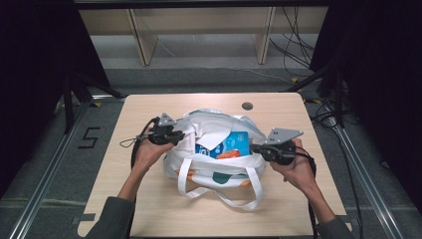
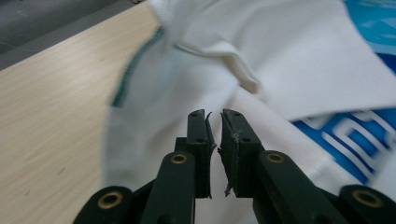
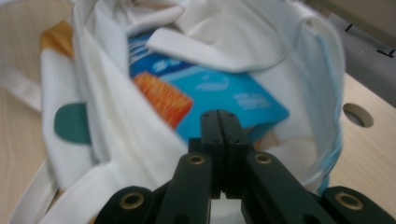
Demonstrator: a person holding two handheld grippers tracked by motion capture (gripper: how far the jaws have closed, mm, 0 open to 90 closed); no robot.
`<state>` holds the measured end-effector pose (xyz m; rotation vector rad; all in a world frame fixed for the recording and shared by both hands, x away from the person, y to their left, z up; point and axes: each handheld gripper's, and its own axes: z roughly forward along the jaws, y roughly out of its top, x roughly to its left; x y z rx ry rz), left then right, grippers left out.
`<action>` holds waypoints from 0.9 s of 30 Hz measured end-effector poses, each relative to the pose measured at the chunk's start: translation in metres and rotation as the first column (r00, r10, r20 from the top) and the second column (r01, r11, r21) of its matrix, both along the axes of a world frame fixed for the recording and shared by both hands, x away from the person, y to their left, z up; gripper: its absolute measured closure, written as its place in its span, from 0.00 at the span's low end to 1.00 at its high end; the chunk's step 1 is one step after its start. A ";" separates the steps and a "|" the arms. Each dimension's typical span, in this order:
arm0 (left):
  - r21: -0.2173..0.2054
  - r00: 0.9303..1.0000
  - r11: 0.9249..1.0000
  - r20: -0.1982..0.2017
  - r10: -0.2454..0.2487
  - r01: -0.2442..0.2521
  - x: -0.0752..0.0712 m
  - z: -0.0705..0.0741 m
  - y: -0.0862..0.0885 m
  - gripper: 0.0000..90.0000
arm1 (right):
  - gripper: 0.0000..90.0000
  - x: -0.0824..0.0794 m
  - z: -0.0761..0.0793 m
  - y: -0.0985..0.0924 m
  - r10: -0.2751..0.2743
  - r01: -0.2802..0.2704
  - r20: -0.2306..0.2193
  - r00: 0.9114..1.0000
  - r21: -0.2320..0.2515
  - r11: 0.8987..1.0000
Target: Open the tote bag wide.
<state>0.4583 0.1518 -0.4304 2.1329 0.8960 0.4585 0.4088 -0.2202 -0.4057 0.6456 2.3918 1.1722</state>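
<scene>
At the middle of the pale wooden table (image 1: 149, 209) lies a white cloth tote bag with long white handles and dark green and orange spots (image 1: 214, 172), its mouth turned up and partly open. Inside the bag, a flat blue packet with white print and an orange patch (image 1: 230, 145) rests against the bag's near wall, with more blue-printed packaging tucked at the bag's left under a fold of cloth. The left gripper (image 2: 214, 122) sits at the bag's left rim; its jaws stand almost together with a thin gap, and I cannot tell whether any cloth lies between them. The right gripper (image 3: 219, 122) is at the bag's right rim, jaws pressed flat against each other just over the edge of the blue packet; whether they pinch cloth is not clear. By my reading the packing is largely done: the goods are already inside the bag. What seems left is settling the cloth around them and closing or gathering the mouth, while the handles trail loose off the bag's near side.
</scene>
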 end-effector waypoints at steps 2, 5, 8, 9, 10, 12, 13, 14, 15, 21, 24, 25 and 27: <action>0.047 0.999 0.998 -0.011 -0.037 0.037 -0.009 -0.005 -0.001 0.89 | 1.00 0.013 0.001 0.002 -0.024 0.024 0.013 1.000 -0.002 1.000; 0.038 0.998 0.998 -0.020 -0.053 0.054 -0.022 -0.014 0.003 0.90 | 1.00 0.032 -0.004 0.001 -0.093 0.093 0.013 0.996 0.011 0.996; 0.031 0.997 0.997 -0.024 -0.070 0.071 -0.029 -0.014 0.009 0.89 | 1.00 0.057 -0.014 -0.011 -0.170 0.170 -0.002 0.985 0.031 0.985; 0.043 0.997 0.996 -0.018 -0.076 0.077 -0.032 -0.013 0.009 0.89 | 1.00 0.057 -0.014 -0.011 -0.170 0.170 -0.002 0.985 0.031 0.985; 0.061 0.995 0.994 -0.020 -0.093 0.094 -0.033 -0.012 0.008 0.89 | 1.00 0.062 -0.017 -0.014 -0.179 0.179 -0.007 0.984 0.024 0.983; 0.076 0.996 0.994 -0.009 -0.084 0.084 -0.032 -0.015 0.007 0.89 | 1.00 0.073 -0.034 -0.015 -0.204 0.205 -0.060 0.977 -0.004 0.979; 0.079 0.996 0.993 -0.013 -0.084 0.085 -0.032 -0.016 0.007 0.89 | 1.00 0.073 -0.034 -0.015 -0.204 0.205 -0.060 0.977 -0.004 0.979; 0.077 0.996 0.994 -0.010 -0.083 0.084 -0.032 -0.016 0.007 0.89 | 1.00 0.079 -0.046 -0.016 -0.210 0.208 -0.093 0.973 -0.030 0.978; 0.077 0.996 0.994 -0.010 -0.083 0.084 -0.032 -0.016 0.007 0.90 | 1.00 0.079 -0.046 -0.016 -0.210 0.208 -0.093 0.973 -0.030 0.978; 0.038 0.996 0.996 -0.011 -0.085 0.085 -0.030 -0.016 0.012 0.92 | 1.00 0.085 -0.064 -0.008 -0.216 0.205 -0.135 0.967 -0.092 0.974; -0.039 0.998 0.998 0.022 -0.058 0.059 -0.029 -0.003 0.013 0.94 | 1.00 0.081 -0.047 -0.012 -0.186 0.186 -0.100 0.977 -0.009 0.982; -0.034 0.997 0.998 0.061 -0.044 0.046 -0.026 0.004 0.014 0.94 | 1.00 0.079 -0.039 -0.013 -0.176 0.179 -0.086 0.981 0.024 0.984; -0.055 0.995 0.998 0.099 0.000 0.006 -0.017 0.016 0.016 0.97 | 1.00 0.078 -0.027 -0.015 -0.162 0.165 -0.053 0.985 0.071 0.984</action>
